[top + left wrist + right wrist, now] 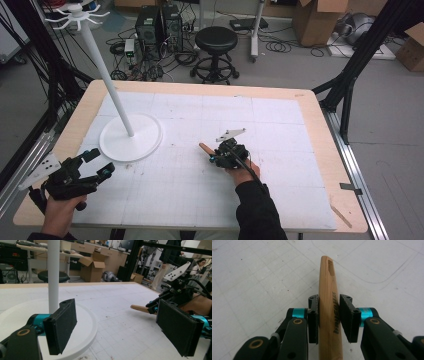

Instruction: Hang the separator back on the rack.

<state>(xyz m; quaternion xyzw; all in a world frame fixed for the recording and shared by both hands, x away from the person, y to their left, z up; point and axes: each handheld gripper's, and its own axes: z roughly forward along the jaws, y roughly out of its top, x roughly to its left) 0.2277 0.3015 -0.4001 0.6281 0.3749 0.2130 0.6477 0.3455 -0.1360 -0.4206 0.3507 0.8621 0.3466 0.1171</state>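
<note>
The left hand-held gripper [95, 162] sits low at the near left in the person's left hand [61, 212], its jaws spread wide with nothing between them. The right hand-held gripper [329, 317], held from behind near the middle by the right hand [242, 174], points away to the far left, its pads [313, 317] closed in on both sides.

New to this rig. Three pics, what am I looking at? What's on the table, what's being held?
No robot here: a person holds a hand-operated two-jaw gripper in each hand. The high view looks down from above the person's side of the table. The other two pictures come from cameras riding on each gripper, looking along its black jaws.

On the table stands a white stand, a pole on a round base with hooks at the top. The left gripper sits beside that base, jaws wide open and empty. The right gripper has its pads on either side of a wooden handle with a slot near its far end; the pads look pressed against it.
</note>
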